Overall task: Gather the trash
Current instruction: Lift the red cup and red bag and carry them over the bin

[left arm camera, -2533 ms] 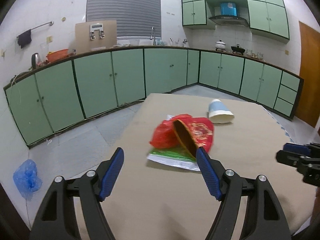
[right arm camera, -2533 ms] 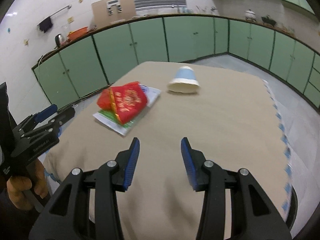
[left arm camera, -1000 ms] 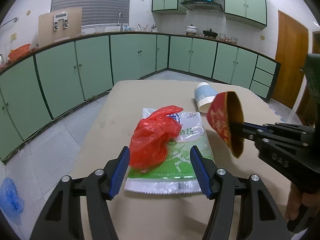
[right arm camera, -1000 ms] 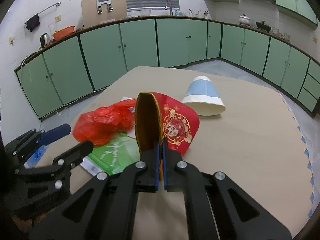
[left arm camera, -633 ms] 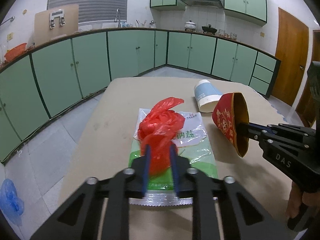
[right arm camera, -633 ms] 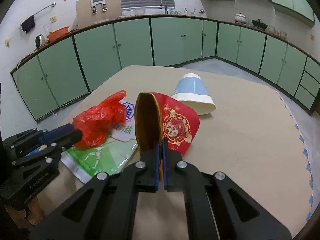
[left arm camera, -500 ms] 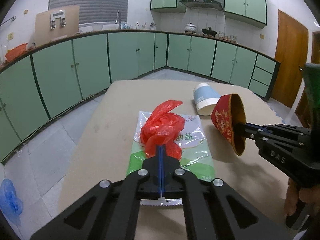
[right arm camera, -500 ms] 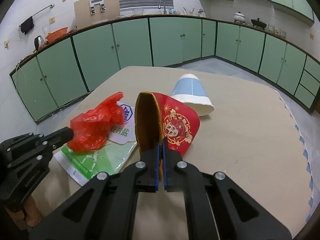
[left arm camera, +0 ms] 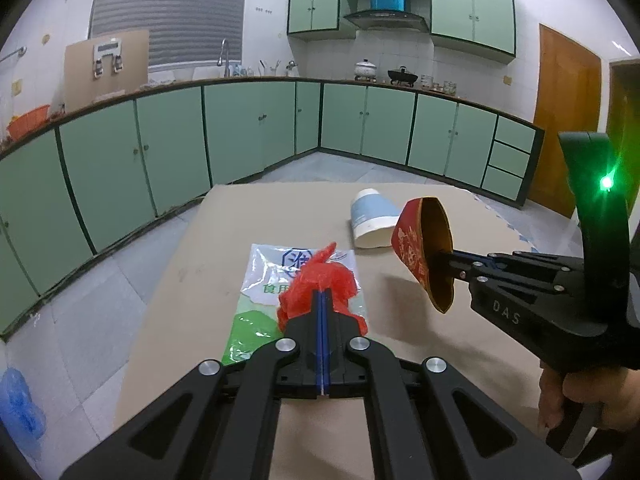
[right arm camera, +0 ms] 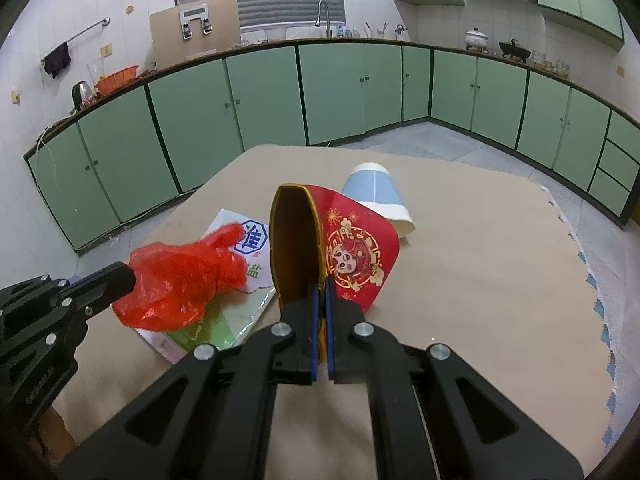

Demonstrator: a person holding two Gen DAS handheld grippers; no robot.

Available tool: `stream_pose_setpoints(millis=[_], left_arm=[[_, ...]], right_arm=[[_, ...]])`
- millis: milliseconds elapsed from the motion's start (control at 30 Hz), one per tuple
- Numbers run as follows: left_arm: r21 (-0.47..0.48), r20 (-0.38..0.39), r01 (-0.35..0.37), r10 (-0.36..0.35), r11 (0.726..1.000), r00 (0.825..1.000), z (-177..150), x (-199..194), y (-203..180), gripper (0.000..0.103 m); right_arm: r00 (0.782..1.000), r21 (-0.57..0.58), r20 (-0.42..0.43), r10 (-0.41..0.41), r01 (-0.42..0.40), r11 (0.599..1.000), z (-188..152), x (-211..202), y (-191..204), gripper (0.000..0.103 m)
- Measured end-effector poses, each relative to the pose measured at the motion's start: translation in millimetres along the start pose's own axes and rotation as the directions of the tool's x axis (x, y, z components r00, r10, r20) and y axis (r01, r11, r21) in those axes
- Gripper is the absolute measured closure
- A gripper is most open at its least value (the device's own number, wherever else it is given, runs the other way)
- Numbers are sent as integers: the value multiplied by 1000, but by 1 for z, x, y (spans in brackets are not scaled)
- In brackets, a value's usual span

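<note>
My left gripper is shut on a crumpled red plastic bag, which hangs above the table, clear of the green and white salt packet. From the right wrist view the same red plastic bag dangles off the left gripper over the salt packet. My right gripper is shut on the rim of a red paper bag with a gold cartoon print, held open-mouthed in the air. In the left wrist view that red paper bag floats right of the plastic bag.
A blue and white paper cup lies on its side behind the red paper bag, on the tan table. Green cabinets ring the room. A blue bag lies on the floor at left. A hand grips the right tool.
My left gripper closed on the red plastic bag and lifted it off the salt packet. The right gripper kept still with the red paper bag.
</note>
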State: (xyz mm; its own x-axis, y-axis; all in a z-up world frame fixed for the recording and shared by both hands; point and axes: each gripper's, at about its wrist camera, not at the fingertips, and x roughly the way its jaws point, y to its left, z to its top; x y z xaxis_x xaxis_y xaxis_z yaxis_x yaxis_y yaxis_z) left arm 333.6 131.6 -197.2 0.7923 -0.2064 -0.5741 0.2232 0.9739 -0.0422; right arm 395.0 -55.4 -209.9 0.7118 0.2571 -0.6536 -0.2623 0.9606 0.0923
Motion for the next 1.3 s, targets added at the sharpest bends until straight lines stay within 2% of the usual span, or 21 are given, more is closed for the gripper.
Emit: stream_pose_setpoints(millis=[300, 733, 1000, 1300], left_arm=[[10, 40, 30, -31, 999, 999, 14, -23, -23, 103], [99, 54, 120, -126, 988, 991, 26, -34, -107, 103], [156, 58, 180, -190, 971, 980, 32, -39, -164, 103], [231, 37, 275, -291, 933, 956, 38, -40, -242, 103]], right_arm=[[999, 16, 36, -6, 6, 1000, -3, -39, -18, 101], [996, 81, 60, -73, 68, 994, -38, -118, -80, 101], [987, 135, 73, -146, 136, 981, -63, -169, -133, 101], [966, 201, 65, -251, 233, 951, -96, -215, -200, 101]])
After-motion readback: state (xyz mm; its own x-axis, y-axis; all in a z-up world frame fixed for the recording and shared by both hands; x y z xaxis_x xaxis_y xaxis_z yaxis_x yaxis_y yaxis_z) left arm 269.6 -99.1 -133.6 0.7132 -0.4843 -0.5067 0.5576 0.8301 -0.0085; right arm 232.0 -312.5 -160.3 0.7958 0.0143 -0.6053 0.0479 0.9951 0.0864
